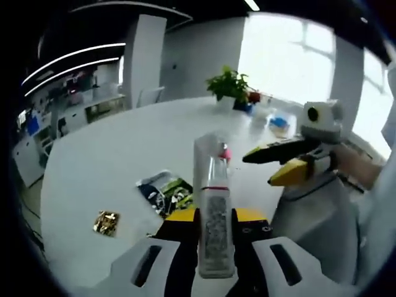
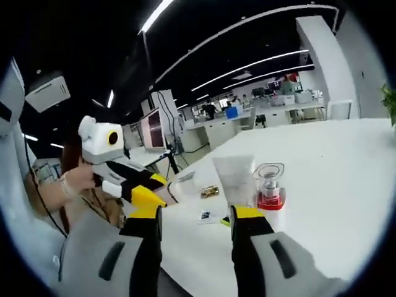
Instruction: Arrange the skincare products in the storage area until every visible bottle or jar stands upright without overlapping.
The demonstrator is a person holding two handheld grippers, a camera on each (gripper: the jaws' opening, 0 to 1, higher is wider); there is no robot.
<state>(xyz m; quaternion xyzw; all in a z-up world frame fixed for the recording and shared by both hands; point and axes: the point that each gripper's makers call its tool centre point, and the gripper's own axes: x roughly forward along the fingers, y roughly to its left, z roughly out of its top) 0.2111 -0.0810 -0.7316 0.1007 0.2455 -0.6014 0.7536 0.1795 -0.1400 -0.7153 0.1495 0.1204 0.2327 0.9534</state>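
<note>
The left gripper point(image 1: 215, 224) is seen with its yellow-tipped jaws closed on a clear tube point(image 1: 214, 210), which is held upright between them. The right gripper point(image 2: 193, 218) is seen with its jaws parted and nothing between them; in the left gripper view it is seen coming in from the right, jaws apart, with a hand point(image 1: 357, 166) wrapped behind it. In the right gripper view a hand point(image 2: 75, 179) is seen gripping the left gripper's handle.
</note>
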